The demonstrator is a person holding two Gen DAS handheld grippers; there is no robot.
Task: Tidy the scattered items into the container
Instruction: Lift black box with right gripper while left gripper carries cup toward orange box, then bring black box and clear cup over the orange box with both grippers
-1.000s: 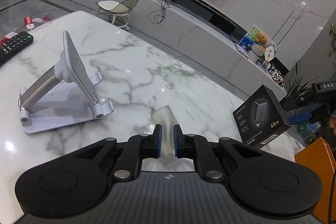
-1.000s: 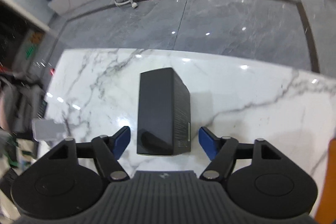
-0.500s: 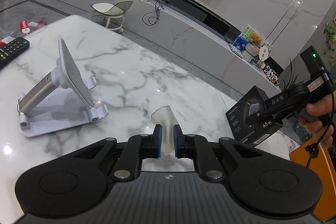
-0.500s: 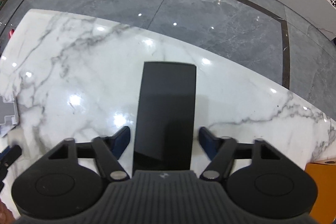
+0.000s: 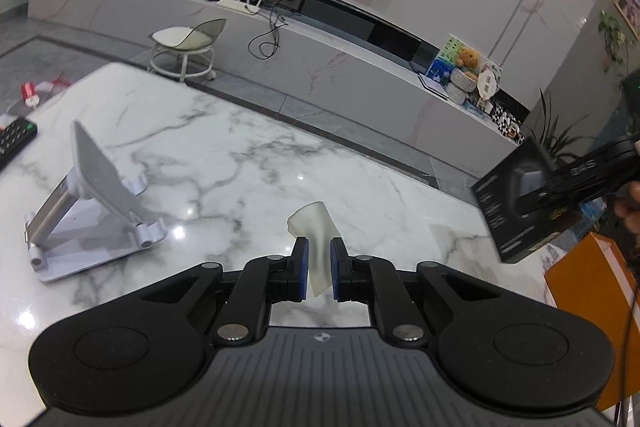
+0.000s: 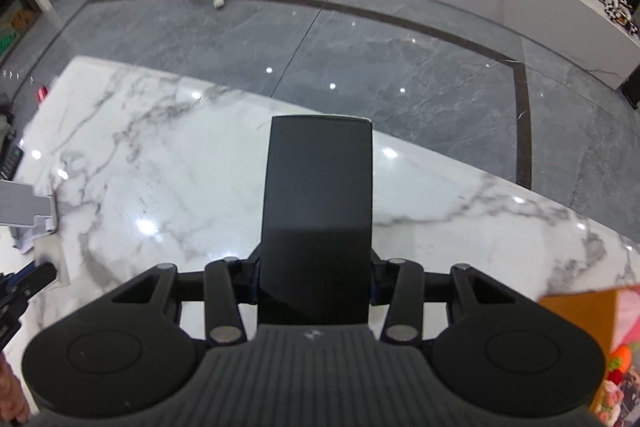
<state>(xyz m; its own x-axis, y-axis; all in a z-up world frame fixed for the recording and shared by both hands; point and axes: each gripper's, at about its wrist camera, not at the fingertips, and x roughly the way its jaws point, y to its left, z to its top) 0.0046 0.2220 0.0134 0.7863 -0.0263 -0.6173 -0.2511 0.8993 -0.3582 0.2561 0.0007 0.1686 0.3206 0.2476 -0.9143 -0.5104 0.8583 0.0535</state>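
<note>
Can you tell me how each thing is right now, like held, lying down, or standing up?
Left gripper: shut on the whitish translucent piece, off the table.
Right gripper: fingers closed on the black box, held above the marble table.
Phone stand: unfolded, standing on the table.
Remote: lying flat at the table's edge.
Orange container: beside the table.

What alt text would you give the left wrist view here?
The left gripper is shut on a small translucent white plastic piece above a white marble table. A folding silver stand sits at left; at right, the right gripper holds a black rectangular box near an orange container.
</note>
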